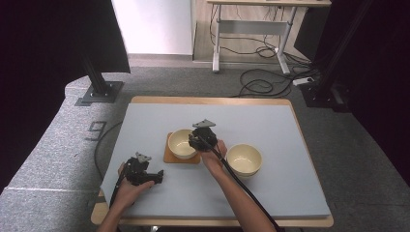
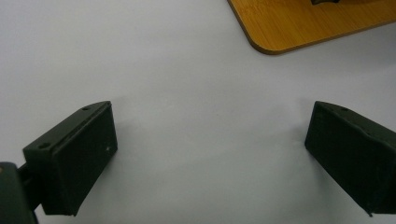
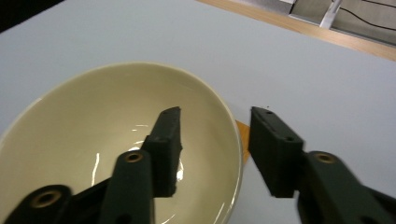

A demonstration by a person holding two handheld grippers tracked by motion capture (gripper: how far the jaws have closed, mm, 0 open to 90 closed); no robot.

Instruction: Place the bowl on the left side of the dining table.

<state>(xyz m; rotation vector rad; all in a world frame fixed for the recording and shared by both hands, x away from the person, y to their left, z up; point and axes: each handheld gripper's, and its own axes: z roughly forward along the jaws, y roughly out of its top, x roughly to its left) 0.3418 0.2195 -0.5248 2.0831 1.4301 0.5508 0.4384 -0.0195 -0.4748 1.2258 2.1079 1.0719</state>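
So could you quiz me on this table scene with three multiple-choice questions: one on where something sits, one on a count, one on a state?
1. Where does the bowl by the right tongs sit?
A. on the wooden board
B. on the floor
C. stacked in the other bowl

2. How many cream bowls are on the table?
A. one
B. two
C. four

3. How do the right tongs stand?
A. clamped shut on nothing
B. open, straddling the bowl's rim
C. lying flat on the mat

Answers:
1 A: the bowl rests on the wooden board.
2 B: a second bowl stands to its right on the grey mat.
3 B: the right tongs have one jaw inside the rim and one outside, with gaps.
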